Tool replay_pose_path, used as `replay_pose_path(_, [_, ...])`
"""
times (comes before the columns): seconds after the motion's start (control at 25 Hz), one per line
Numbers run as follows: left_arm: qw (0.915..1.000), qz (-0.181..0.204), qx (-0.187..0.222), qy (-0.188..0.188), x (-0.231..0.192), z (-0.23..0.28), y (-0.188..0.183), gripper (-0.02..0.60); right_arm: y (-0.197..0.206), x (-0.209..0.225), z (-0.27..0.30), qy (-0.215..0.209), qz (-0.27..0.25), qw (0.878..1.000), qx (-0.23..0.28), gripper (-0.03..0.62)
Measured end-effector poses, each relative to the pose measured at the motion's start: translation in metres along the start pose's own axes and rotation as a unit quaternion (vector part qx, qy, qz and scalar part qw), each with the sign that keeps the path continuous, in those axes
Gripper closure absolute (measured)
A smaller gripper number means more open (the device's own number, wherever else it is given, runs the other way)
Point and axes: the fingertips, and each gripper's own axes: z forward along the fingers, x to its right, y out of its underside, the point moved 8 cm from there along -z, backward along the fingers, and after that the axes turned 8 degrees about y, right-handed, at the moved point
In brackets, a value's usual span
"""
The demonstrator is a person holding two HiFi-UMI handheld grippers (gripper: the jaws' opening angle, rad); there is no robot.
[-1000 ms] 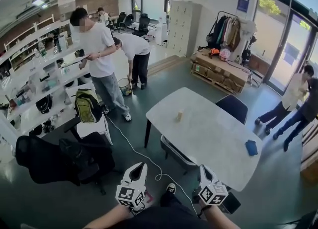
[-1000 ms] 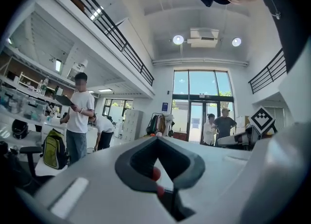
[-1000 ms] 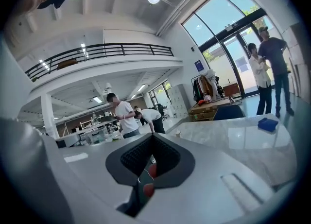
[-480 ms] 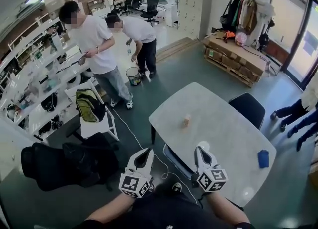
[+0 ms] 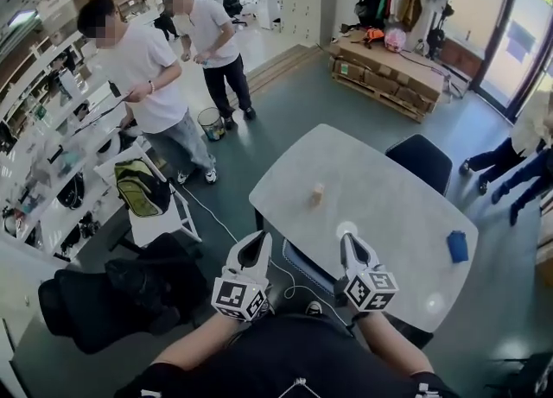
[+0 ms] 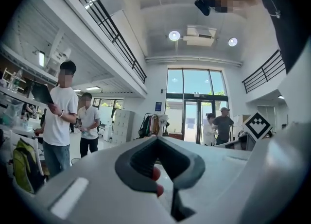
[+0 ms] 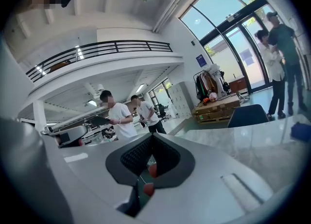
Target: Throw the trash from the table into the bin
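Office floor crossed, table (image 5: 389,206) now close: left gripper (image 5: 256,239) and right gripper (image 5: 348,239) brought to its near edge, both pinched shut, empty. Tan scrap (image 5: 317,194) on table's left half, likely next; bin (image 5: 210,123) beyond on floor.

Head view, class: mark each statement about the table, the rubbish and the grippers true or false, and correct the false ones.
1. A small tan item stands on the table. True.
2. The blue item lies on the floor. False: it lies on the table, near its right edge.
3. The right gripper holds the tan item. False: its jaws are together with nothing between them, and the tan item stands apart, farther along the table.
4. The bin stands on the floor near two standing people. True.
5. A dark chair stands at the table's far side. True.
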Motion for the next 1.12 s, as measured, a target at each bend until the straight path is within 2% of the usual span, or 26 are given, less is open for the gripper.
replay_pose_path(0.24, [0.9998, -0.006, -0.018, -0.011, -0.008, -0.018, 0.007, 0.581, 0.022, 0.014, 0.013, 0.039, 0.013, 0.999, -0.028, 0.566])
replay_pose_path(0.52, [0.9978, -0.021, -0.031, -0.055, -0.020, -0.041, 0.020, 0.581, 0.042, 0.029, 0.065, 0.048, -0.030, 0.998, -0.025, 0.558])
replay_pose_path(0.68, [0.9962, -0.022, -0.035, -0.076, -0.023, -0.053, 0.023, 0.581, 0.059, 0.042, 0.117, 0.059, -0.054, 0.996, -0.044, 0.481])
replay_pose_path(0.88, [0.9908, -0.025, -0.048, -0.124, -0.036, -0.074, 0.029, 0.581, 0.086, 0.059, 0.196, 0.082, -0.081, 0.990, -0.084, 0.371])
replay_pose_path(1.12, [0.9799, -0.037, -0.060, -0.186, -0.039, -0.103, 0.039, 0.581, 0.121, 0.090, 0.265, 0.129, -0.100, 0.977, -0.134, 0.329])
